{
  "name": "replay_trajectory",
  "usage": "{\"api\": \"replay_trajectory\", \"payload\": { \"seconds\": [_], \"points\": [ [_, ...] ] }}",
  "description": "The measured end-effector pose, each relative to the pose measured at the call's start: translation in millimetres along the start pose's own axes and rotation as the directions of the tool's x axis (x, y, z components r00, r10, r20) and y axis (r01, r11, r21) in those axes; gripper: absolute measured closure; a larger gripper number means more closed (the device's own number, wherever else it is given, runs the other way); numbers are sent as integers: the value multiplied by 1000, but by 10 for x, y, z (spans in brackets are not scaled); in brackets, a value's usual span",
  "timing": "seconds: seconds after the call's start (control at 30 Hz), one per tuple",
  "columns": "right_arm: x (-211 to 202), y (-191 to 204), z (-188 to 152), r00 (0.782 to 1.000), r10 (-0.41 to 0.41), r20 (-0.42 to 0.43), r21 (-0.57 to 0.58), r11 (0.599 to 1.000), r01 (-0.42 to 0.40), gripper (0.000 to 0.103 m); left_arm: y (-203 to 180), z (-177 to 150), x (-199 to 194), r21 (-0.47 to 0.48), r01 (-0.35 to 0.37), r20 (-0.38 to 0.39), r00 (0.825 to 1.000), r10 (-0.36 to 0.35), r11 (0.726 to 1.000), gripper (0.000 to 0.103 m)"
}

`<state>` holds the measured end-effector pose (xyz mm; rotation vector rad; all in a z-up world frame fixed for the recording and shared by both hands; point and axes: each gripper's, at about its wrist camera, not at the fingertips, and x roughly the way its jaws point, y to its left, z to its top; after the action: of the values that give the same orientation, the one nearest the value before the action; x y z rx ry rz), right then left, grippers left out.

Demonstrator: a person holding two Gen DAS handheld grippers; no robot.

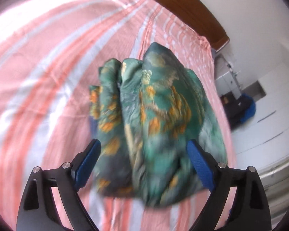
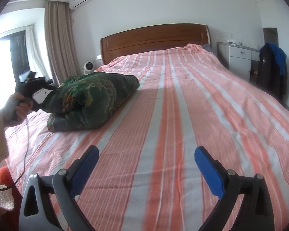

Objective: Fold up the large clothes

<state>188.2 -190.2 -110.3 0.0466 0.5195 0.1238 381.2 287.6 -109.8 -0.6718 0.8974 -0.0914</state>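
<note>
A folded green garment with an orange and cream floral print (image 1: 154, 104) lies as a thick bundle on the pink and white striped bedsheet (image 1: 48, 57). My left gripper (image 1: 144, 150) has its jaws spread wide, with the near end of the bundle between them; the blue pads (image 1: 200, 161) do not visibly press the cloth. In the right wrist view the bundle (image 2: 90, 100) sits at the left side of the bed with the left gripper's body (image 2: 38, 96) behind it. My right gripper (image 2: 146, 163) is open and empty, low over the sheet (image 2: 183, 115) near the foot of the bed.
A wooden headboard (image 2: 154, 38) stands at the far end. A white nightstand (image 2: 239, 57) and dark and blue clothes on a chair (image 2: 271, 67) are at the right. Curtains (image 2: 57, 44) and a window are at the left.
</note>
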Motion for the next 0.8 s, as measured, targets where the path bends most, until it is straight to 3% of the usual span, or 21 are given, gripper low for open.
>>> {"api": "replay_trajectory", "payload": {
  "seconds": [0.1,0.2,0.33,0.4,0.6,0.73,0.8],
  "points": [
    [-11,-60,-73,998,-43,-35,23,999,44,3,-120,-229,-300,114,-139,61,989,132,984,8],
    [11,-75,-129,995,-61,-75,46,997,64,3,-270,-447,-479,209,-296,147,952,269,932,7],
    [24,-16,-169,990,-64,-125,66,995,72,3,-363,-653,-777,286,-414,240,904,354,864,7],
    [19,25,-190,987,-61,-146,83,994,74,3,-381,-672,-818,294,-449,273,886,375,844,7],
    [-54,176,-238,985,-19,-171,104,994,37,3,-397,-721,-957,282,-496,313,857,410,821,7],
    [-73,276,-262,984,-4,-180,87,996,20,3,-403,-731,-990,289,-507,317,851,419,812,7],
    [-65,319,-288,982,3,-188,78,997,11,3,-407,-721,-989,303,-497,309,858,409,813,7]
  ]
}}
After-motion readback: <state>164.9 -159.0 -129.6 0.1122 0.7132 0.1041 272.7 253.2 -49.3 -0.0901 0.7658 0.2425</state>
